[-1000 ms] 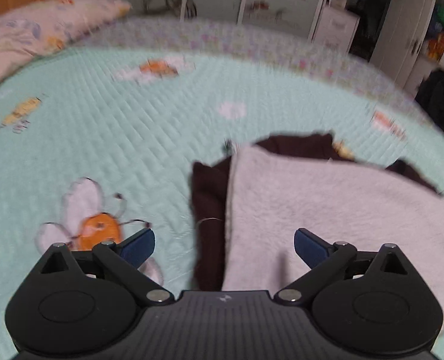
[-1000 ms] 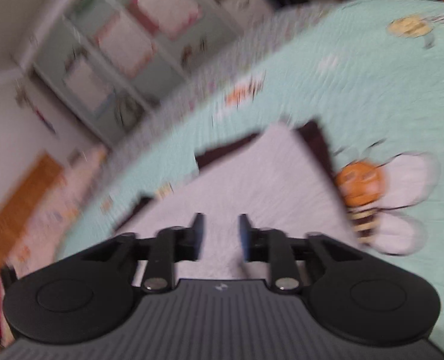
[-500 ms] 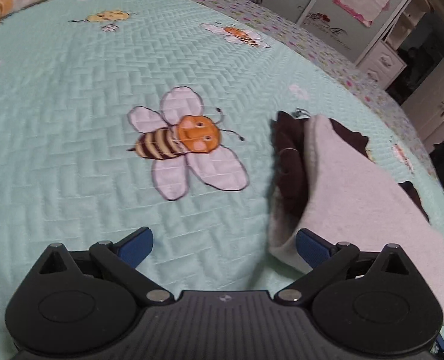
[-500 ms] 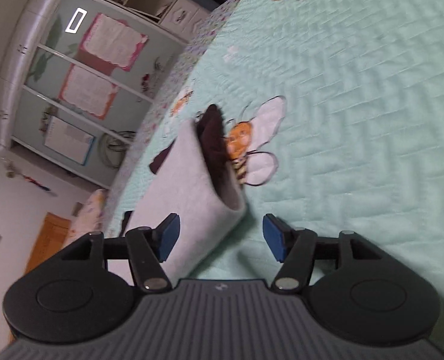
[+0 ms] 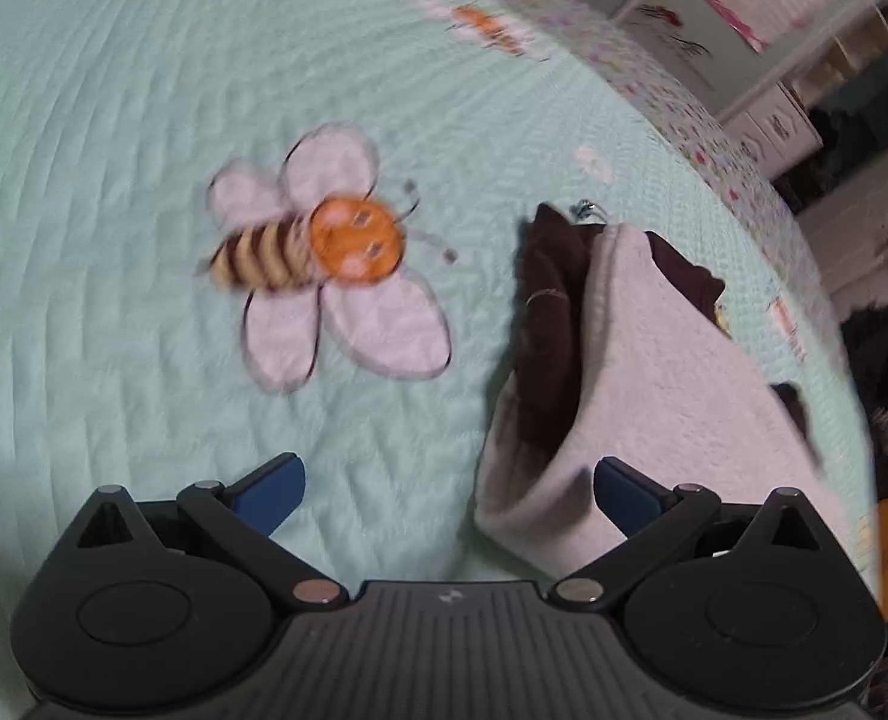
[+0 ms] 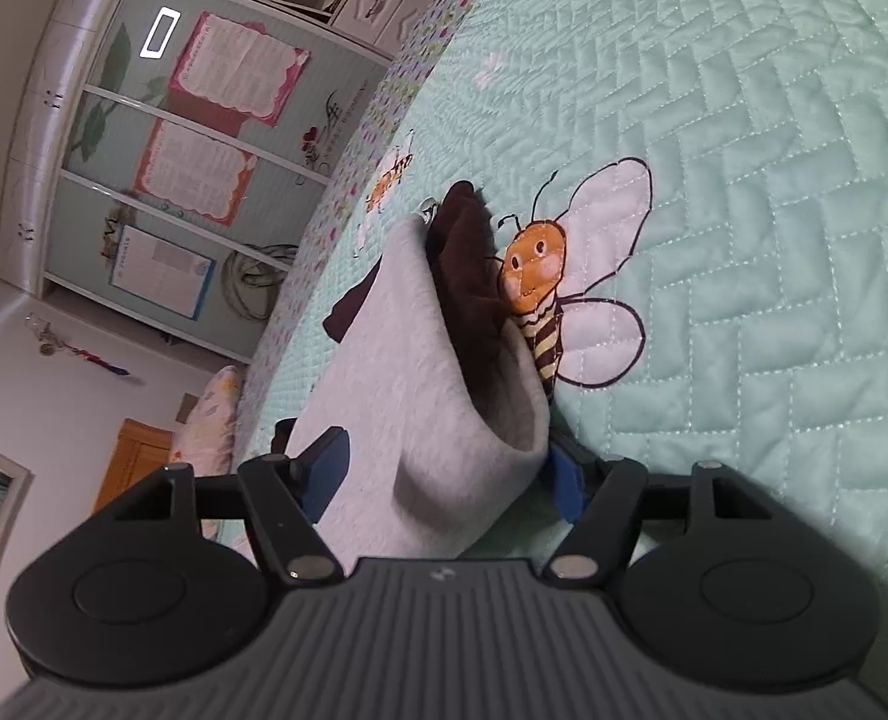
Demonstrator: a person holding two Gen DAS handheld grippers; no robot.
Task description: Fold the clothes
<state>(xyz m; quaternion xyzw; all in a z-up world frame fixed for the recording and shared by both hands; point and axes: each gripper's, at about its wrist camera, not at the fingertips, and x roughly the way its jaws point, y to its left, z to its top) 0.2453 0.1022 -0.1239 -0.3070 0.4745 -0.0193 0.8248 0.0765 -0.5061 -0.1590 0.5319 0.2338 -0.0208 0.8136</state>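
Right wrist view: folded grey garment [image 6: 420, 396] with dark lining lies on the mint quilt [image 6: 774, 210], bee print [image 6: 540, 282] at its 3 o'clock. Right gripper [image 6: 444, 474] is opening, jaws straddling the fold's near corner, not pinching. Left gripper [image 5: 447, 489] is wide, garment corner at its 3 o'clock pad.

Mint quilted bed [image 6: 774, 150], papered cabinet doors [image 6: 204, 138]

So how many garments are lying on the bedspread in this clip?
2. A grey fleece garment lies folded at the near edge of the bedspread, and a dark brown garment sits tucked inside its fold, poking out beyond it. More could be hidden underneath.
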